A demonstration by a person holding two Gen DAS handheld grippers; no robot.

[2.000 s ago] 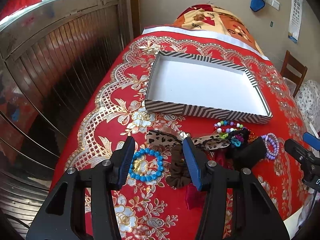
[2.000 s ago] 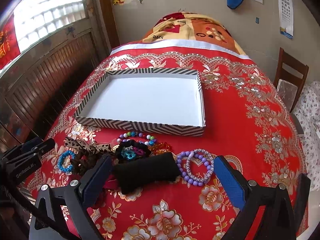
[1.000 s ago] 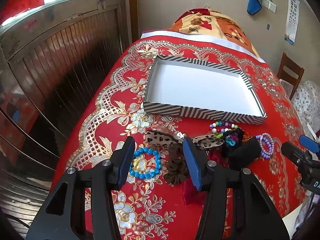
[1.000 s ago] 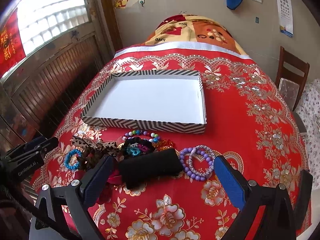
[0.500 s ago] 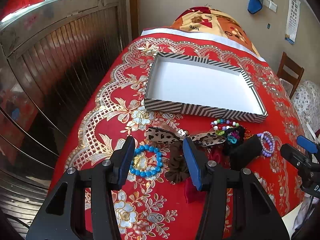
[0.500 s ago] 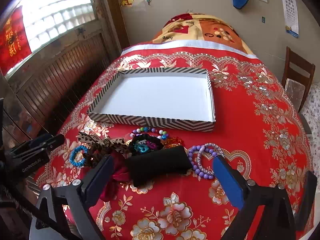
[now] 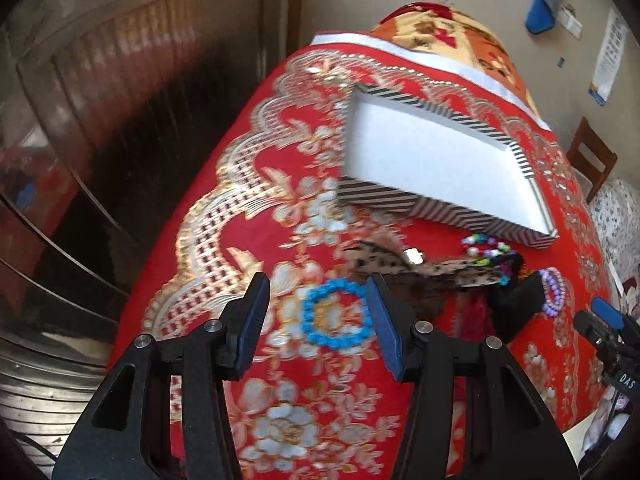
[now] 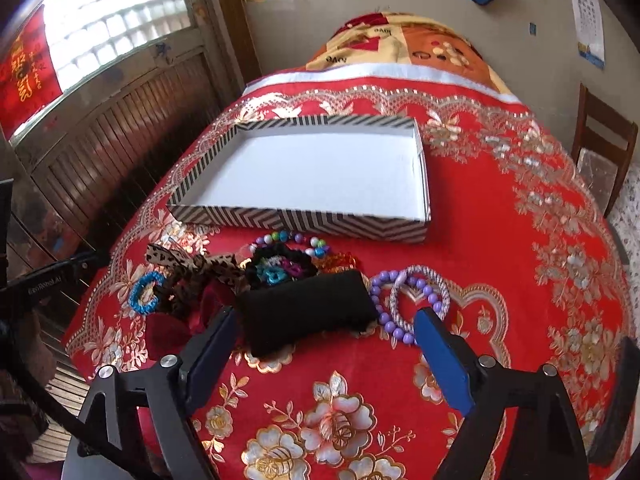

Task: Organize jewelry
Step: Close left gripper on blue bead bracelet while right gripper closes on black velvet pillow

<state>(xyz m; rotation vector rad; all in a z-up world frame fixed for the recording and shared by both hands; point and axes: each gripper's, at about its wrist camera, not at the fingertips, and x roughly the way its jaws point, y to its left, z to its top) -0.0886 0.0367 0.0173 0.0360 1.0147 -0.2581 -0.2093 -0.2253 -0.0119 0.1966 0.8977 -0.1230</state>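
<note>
A striped box (image 8: pixel 304 222) with a white inside sits on the red cloth; it also shows in the left wrist view (image 7: pixel 440 208). In front of it lie a blue bead bracelet (image 7: pixel 334 314), a leopard bow (image 8: pixel 192 264), a black cushion (image 8: pixel 306 314), purple bracelets (image 8: pixel 404 296), a multicoloured bead bracelet (image 8: pixel 288 240) and a black scrunchie (image 8: pixel 276 268). My left gripper (image 7: pixel 316 320) is open and empty, its fingers on either side of the blue bracelet, above it. My right gripper (image 8: pixel 324 348) is open and empty, wide around the cushion's near side.
A wooden slatted wall (image 8: pixel 120 152) runs along the table's left edge. A chair (image 8: pixel 604 148) stands at the right. A patterned blanket (image 8: pixel 400 44) lies beyond the box. The right gripper's tip shows in the left wrist view (image 7: pixel 608 320).
My left gripper has tilted and shifted left, so the blue bracelet now sits between its fingers. My right gripper has moved forward toward the cushion. Both stay open.
</note>
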